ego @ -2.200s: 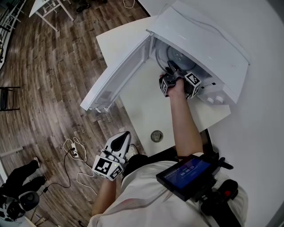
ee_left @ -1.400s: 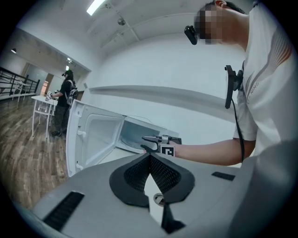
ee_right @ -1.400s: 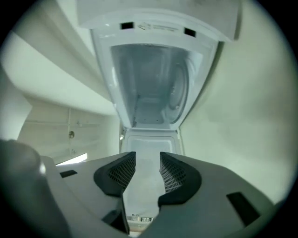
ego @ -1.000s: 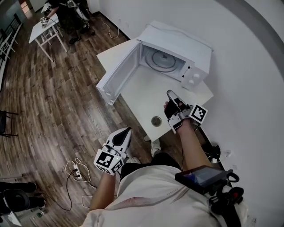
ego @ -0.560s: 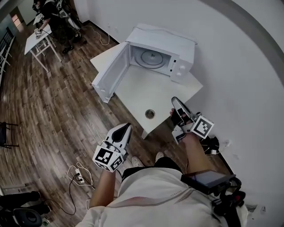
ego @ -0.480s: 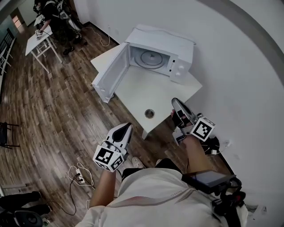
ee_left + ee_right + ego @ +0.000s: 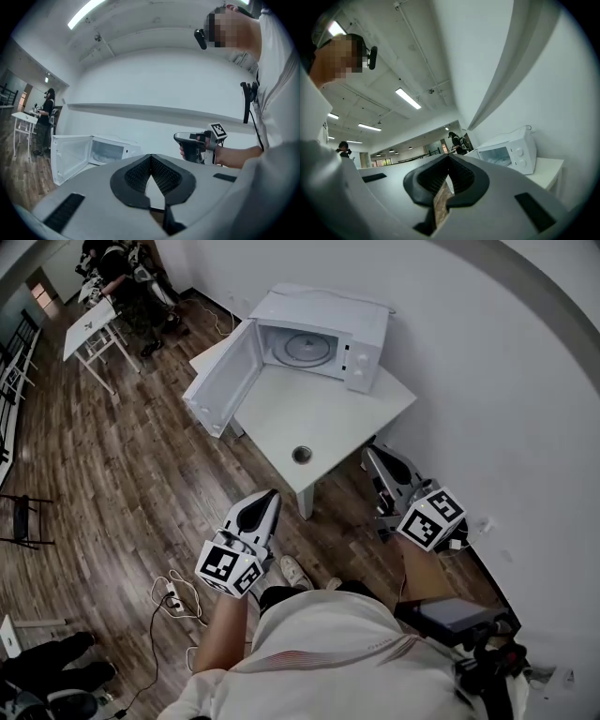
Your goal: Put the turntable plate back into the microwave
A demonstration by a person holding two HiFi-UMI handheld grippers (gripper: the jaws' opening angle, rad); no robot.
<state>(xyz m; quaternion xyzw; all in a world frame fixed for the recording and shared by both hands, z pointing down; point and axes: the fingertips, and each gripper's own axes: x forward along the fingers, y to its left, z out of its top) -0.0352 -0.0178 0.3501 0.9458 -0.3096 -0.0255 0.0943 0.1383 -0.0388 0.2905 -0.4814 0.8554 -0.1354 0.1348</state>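
Note:
The white microwave stands at the back of the white table with its door swung wide open to the left. The round glass turntable plate lies flat inside the cavity. Both grippers are well short of the table, over the floor. My left gripper is shut and holds nothing; in the left gripper view its pads meet at the tip. My right gripper is also shut and empty, near the table's front right corner. The microwave shows far off in the right gripper view.
A round cable hole sits near the table's front edge. Loose cables and a power strip lie on the wooden floor by my feet. A person stands at a white desk at the far left. The white wall runs along the right.
My right gripper has come out of the microwave cavity and drawn back past the table's edge, rolling as it went. Both grippers and the view have backed away; the plate stays inside.

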